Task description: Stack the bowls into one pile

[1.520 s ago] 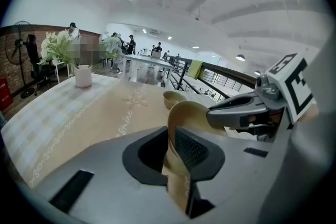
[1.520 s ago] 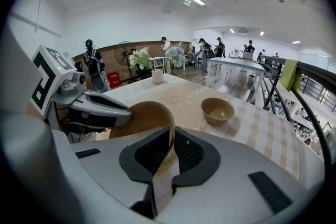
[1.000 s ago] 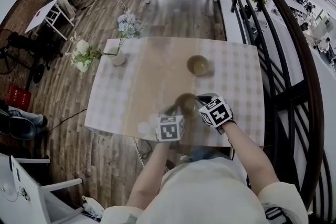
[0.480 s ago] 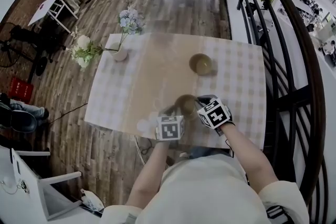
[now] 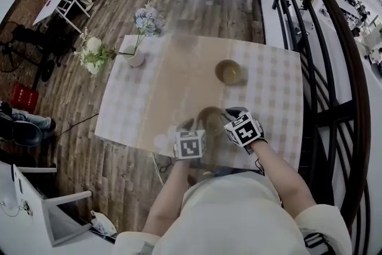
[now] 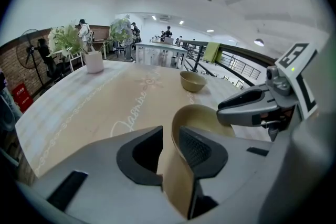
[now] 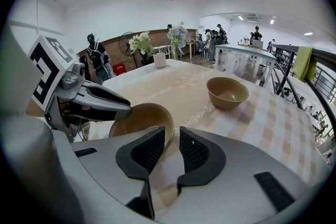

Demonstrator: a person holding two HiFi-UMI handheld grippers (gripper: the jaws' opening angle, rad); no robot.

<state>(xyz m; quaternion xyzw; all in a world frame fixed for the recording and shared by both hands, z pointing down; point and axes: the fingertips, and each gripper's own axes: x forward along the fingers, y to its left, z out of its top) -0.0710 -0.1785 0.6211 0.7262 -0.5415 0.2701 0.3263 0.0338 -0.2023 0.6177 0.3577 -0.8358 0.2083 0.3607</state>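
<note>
Jaws just opening, we are loosely straddling the rim of the tan bowl, lower centre, with left gripper and right gripper.

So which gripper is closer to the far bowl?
Right. The right gripper is at the near bowl's right side, toward the far bowl; the left gripper is at its left side, farther off. Both pairs of jaws have just been opening, rim between each.

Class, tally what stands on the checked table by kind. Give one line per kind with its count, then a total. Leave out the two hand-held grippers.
Bowls: 2 (near bowl, far bowl)
Vase of flowers: 1
Total: 3
</note>
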